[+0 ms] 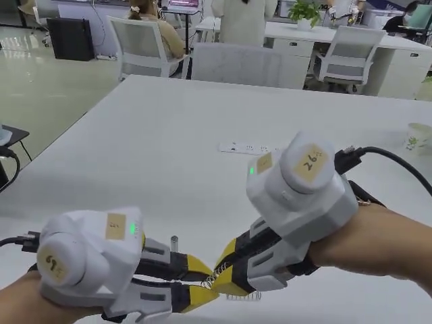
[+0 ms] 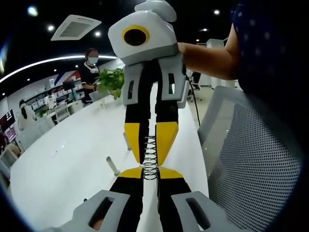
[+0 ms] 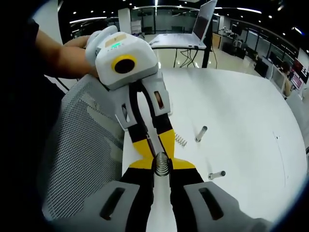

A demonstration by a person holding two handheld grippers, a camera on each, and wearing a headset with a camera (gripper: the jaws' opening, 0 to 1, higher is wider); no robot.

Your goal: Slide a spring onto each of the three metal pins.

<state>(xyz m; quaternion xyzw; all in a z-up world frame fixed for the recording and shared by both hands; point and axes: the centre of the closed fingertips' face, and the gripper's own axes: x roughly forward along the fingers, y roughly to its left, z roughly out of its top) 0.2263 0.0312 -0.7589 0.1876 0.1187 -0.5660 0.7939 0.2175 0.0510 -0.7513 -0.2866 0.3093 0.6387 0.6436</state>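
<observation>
white table (image 1: 135, 148), power strip (image 1: 246, 148) on it, grey mesh chairs (image 1: 143, 46) beyond, seated person (image 1: 154, 23), white desks (image 1: 398, 61), potted plant (image 1: 305, 10), glossy pale floor (image 1: 47, 88), round ceiling lights (image 2: 33, 10), ceiling vent (image 2: 76, 26), open laptop (image 3: 205, 19)

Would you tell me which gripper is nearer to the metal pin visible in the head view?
Left. The pin stands just beyond the jaws of the left gripper; the right gripper points in from the right, farther from it.
</observation>
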